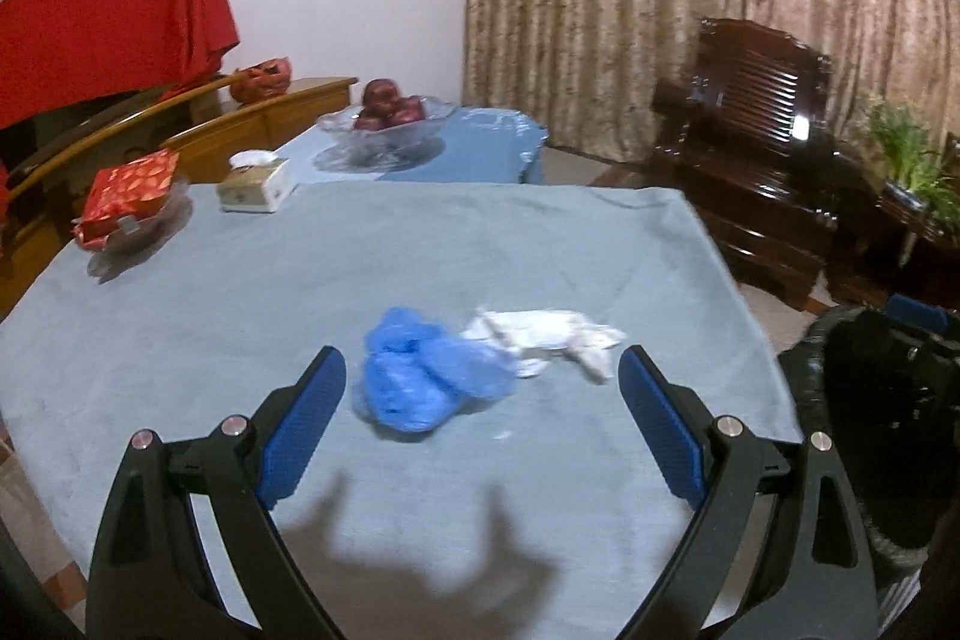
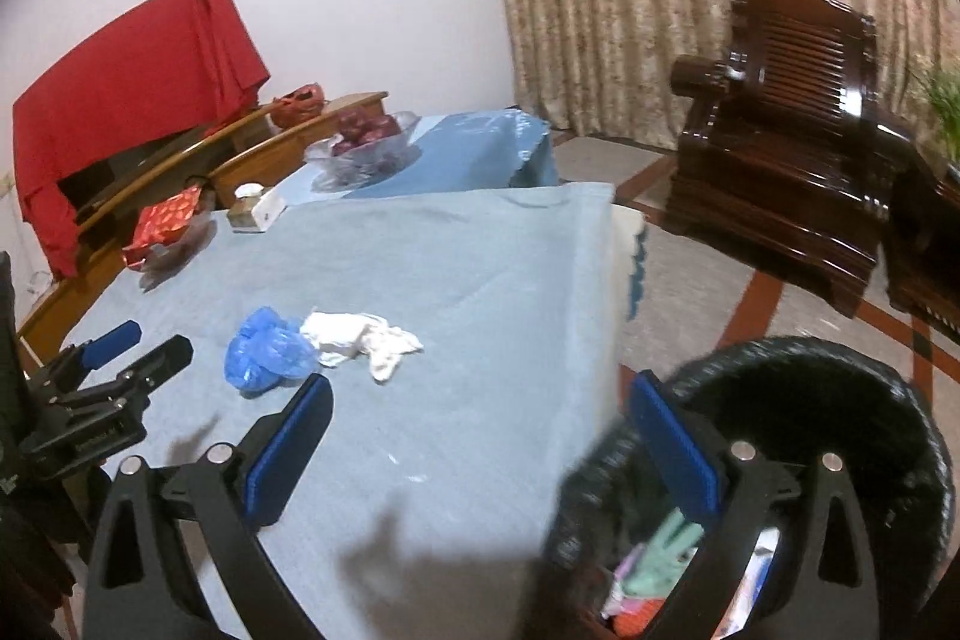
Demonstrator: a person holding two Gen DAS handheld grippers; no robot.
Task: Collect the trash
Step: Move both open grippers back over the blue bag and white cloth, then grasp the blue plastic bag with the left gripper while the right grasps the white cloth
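Note:
A crumpled blue plastic cover (image 1: 429,381) (image 2: 269,349) lies on the light blue tablecloth (image 1: 420,250) (image 2: 456,280), touching a crumpled white tissue (image 1: 546,337) (image 2: 360,340) on its right. My left gripper (image 1: 483,370) is open just before the blue cover, nothing between its fingers; it also shows at the left of the right wrist view (image 2: 135,343). My right gripper (image 2: 483,394) is open and empty, over the table's right edge and the bin. A black-lined trash bin (image 2: 840,388) (image 1: 864,400) with several scraps inside stands on the floor right of the table.
At the table's far left stand a red packet on a glass dish (image 1: 129,199) (image 2: 168,226) and a tissue box (image 1: 255,184) (image 2: 255,208). A glass bowl of red fruit (image 1: 387,118) (image 2: 366,142) sits beyond. A dark wooden armchair (image 1: 756,160) (image 2: 792,148) stands right.

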